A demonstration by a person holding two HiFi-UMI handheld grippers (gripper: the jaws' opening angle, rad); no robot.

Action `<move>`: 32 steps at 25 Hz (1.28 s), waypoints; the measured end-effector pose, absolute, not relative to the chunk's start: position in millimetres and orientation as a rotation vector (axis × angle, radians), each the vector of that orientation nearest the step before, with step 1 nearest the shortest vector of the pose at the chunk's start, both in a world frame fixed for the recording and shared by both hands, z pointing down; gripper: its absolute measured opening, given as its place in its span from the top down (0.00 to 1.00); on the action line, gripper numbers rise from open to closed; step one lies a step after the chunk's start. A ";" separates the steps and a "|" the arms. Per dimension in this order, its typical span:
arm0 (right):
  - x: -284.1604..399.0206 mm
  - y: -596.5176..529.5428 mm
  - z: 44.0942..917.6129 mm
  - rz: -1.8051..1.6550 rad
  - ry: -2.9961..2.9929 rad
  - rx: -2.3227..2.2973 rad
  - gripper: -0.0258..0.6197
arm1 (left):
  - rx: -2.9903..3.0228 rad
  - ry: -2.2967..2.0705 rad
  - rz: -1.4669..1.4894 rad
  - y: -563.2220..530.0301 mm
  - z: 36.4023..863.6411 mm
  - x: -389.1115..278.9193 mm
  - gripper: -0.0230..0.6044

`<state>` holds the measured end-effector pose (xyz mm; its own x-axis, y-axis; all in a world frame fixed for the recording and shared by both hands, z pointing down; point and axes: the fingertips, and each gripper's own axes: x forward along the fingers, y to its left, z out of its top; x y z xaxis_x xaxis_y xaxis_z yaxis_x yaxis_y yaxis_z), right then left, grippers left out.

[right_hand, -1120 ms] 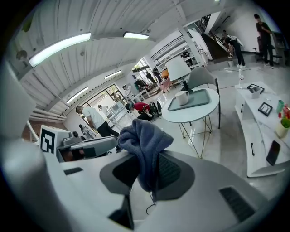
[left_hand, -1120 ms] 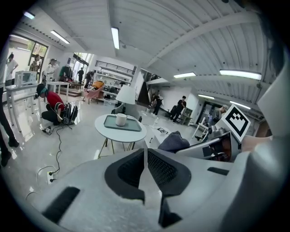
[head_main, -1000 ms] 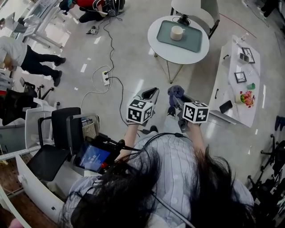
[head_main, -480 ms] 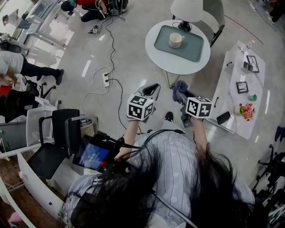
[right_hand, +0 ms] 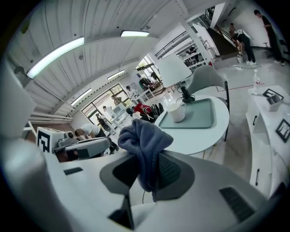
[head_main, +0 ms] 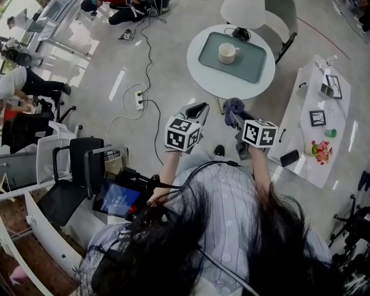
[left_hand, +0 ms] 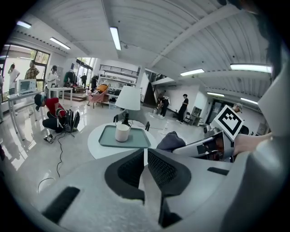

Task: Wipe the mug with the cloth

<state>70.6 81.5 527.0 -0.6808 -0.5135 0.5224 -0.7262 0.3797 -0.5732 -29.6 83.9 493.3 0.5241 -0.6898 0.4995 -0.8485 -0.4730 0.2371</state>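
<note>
A cream mug stands on a grey-green tray on a round white table, well ahead of both grippers. The left gripper view shows the mug beyond my left gripper, whose jaws are shut with nothing between them. My right gripper is shut on a blue-grey cloth that bunches above the jaws and hangs down between them. From the head view, the left gripper and the cloth are held side by side in the air, short of the table's near edge.
A white lamp stands behind the tray, with a chair beyond the table. A long white cabinet with frames and a phone runs along the right. Cables and a power strip lie on the floor at left, near a black chair.
The table and mug have drawn a little nearer in the head view. Both grippers have moved slightly forward, still side by side, the cloth still in the right one.
</note>
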 end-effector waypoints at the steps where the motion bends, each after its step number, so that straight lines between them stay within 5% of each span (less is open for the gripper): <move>1: 70.2 80.3 527.3 1.194 -2.387 1.092 0.81 | 2.308 -1.256 0.475 82.1 494.3 -29.2 0.90; 32: 50.0 -84.9 556.0 1.246 -2.221 1.257 0.81 | 2.444 -1.042 0.671 -137.7 517.1 -61.9 0.90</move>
